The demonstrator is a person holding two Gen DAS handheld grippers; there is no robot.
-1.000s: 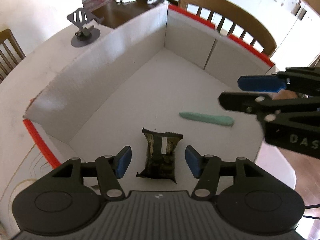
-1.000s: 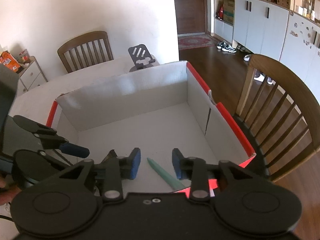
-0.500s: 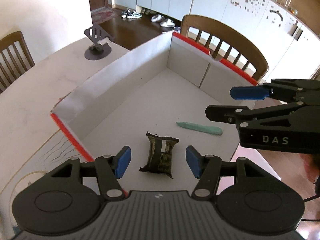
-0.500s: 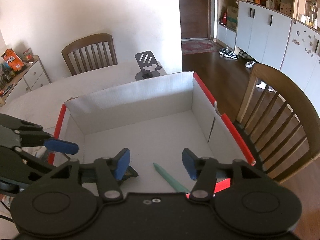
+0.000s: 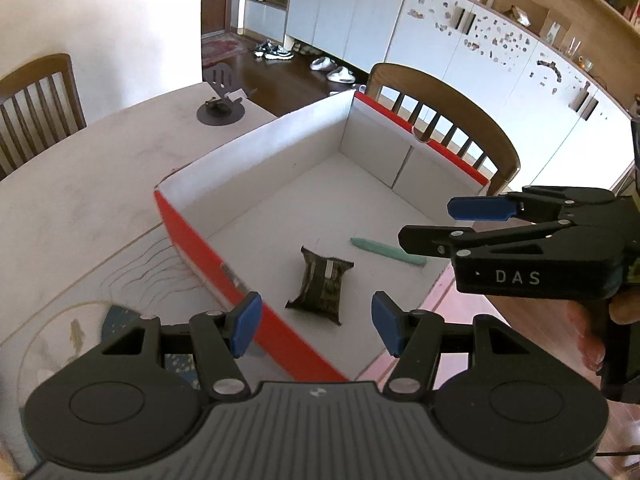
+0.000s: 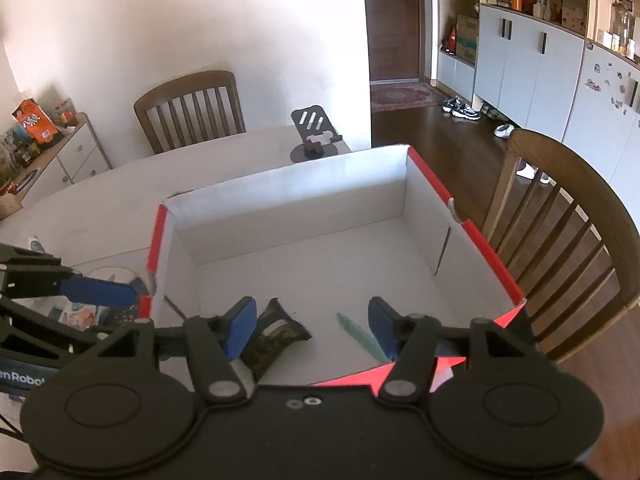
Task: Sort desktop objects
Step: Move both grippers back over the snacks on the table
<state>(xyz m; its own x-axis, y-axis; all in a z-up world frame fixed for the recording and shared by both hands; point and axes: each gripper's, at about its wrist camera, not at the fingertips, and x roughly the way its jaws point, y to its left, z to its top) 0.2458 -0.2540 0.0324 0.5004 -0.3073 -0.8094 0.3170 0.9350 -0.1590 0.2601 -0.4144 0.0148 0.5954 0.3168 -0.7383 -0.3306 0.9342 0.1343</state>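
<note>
Left wrist view: your left gripper [image 5: 316, 326] hangs over the box [image 5: 188, 240], jaws apart, nothing between them. Dark snack packet [image 5: 320, 286] and green pen [image 5: 386, 251] lie apart on the box floor. Your right gripper [image 6: 310, 326]: jaws have just been opening, stand apart, empty, above the pen.

"DAS" on right claw [image 5: 452, 222], perhaps "enRobo" on left claw [image 6: 24, 376]

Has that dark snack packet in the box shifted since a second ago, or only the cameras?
No. The snack packet still lies beside the green stick on the box floor; only the cameras pulled back.
</note>
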